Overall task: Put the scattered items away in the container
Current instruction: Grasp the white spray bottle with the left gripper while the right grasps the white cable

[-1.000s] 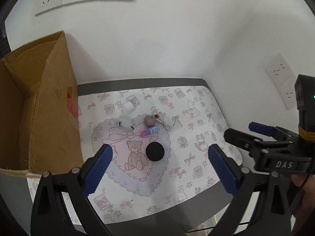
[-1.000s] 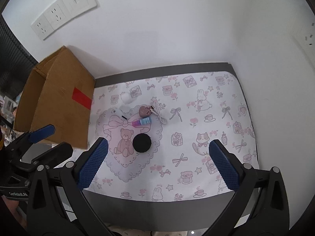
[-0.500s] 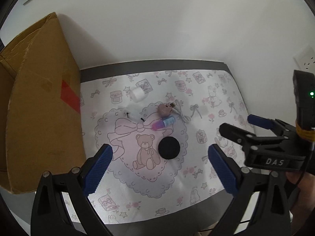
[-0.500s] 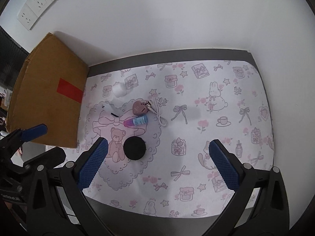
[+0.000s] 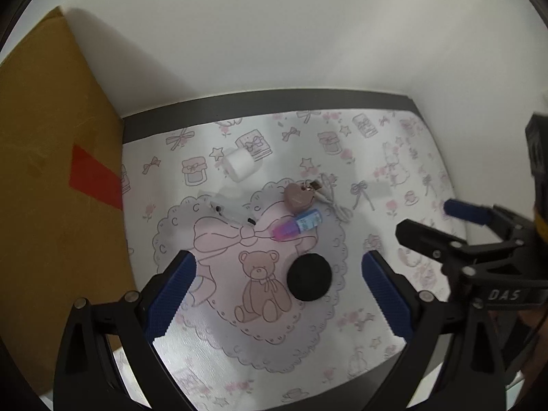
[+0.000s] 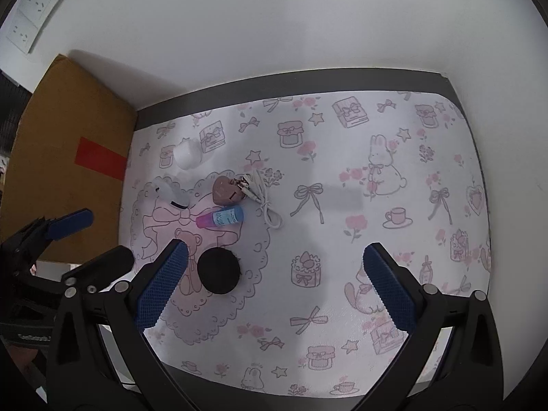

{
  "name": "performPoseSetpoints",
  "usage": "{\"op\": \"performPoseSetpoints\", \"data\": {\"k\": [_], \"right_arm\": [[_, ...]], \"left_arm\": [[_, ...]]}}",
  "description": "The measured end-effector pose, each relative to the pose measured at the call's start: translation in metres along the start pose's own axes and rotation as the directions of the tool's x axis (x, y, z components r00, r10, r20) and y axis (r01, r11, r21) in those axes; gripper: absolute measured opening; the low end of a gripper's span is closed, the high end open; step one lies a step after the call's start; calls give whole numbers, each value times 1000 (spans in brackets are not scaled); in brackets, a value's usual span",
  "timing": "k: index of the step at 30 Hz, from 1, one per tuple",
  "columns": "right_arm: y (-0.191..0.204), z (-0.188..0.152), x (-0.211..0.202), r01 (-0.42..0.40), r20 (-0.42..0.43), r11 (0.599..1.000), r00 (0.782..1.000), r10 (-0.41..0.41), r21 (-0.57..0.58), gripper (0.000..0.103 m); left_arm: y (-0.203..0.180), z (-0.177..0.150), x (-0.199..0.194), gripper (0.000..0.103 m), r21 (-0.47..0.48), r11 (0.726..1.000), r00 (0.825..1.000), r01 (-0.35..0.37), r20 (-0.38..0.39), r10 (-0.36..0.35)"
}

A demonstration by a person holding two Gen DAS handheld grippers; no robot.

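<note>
Both claws are coming in lower over the table than a second ago, so the cluster is looming larger. The left claw (image 5: 277,291) is hanging wide open and empty around the flat black round disc (image 5: 309,281); the right claw (image 6: 274,284), likewise spread and empty, is hovering beside it. Nothing is yet in the brown cardboard box (image 5: 51,188), standing left of the patterned mat (image 6: 342,205); the first pickup looks imminent.

A home desk corner: cartoon-print mat (image 6: 342,157), white wall sockets (image 6: 25,24), cardboard box (image 6: 68,157).

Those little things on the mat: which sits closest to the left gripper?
The black round puff, between the left gripper's open fingers; the pink-and-blue tube and heart charm lie farther back.
</note>
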State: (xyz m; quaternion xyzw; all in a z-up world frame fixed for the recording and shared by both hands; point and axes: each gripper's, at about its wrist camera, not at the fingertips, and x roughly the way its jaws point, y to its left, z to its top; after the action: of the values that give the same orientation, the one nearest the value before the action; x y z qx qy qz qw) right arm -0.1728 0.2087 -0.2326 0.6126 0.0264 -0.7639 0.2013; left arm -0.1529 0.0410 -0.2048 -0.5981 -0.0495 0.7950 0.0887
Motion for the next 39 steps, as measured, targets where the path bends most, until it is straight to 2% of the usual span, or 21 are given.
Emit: {"op": "performPoseSetpoints", "data": {"k": [10, 13, 16, 19, 24, 26, 29, 33, 37, 39], "right_arm": [[-9, 12, 38, -19, -82, 1000, 996, 19, 0, 96], [-6, 14, 49, -10, -110, 1000, 994, 8, -21, 93], [-5, 17, 59, -16, -131, 999, 991, 12, -30, 88], [-3, 20, 70, -25, -160, 998, 987, 17, -50, 81], [7, 25, 85, -17, -189, 994, 982, -5, -112, 63], [10, 27, 88, -11, -185, 990, 983, -15, -138, 58], [12, 28, 96, -12, -200, 988, 980, -19, -153, 56], [12, 29, 103, -12, -215, 985, 976, -25, -169, 43], [15, 31, 104, -13, -207, 980, 978, -29, -198, 41], [17, 31, 105, -15, -208, 978, 978, -30, -209, 37]], "left_arm": [[17, 11, 38, 96, -35, 999, 998, -12, -65, 10], [21, 13, 50, 86, -43, 999, 995, -20, -100, 16], [26, 15, 61, 85, -50, 999, 993, -20, -120, 14], [30, 17, 71, 84, -65, 998, 990, -16, -139, 7], [38, 20, 83, 80, -95, 995, 986, -41, -163, 25], [39, 20, 88, 74, -98, 994, 984, -52, -176, 34], [42, 20, 95, 69, -110, 992, 981, -59, -191, 37], [46, 22, 98, 66, -142, 988, 982, -62, -185, 35], [51, 22, 102, 65, -182, 982, 982, -57, -186, 23], [53, 22, 104, 60, -196, 979, 982, -58, -186, 21]]}}
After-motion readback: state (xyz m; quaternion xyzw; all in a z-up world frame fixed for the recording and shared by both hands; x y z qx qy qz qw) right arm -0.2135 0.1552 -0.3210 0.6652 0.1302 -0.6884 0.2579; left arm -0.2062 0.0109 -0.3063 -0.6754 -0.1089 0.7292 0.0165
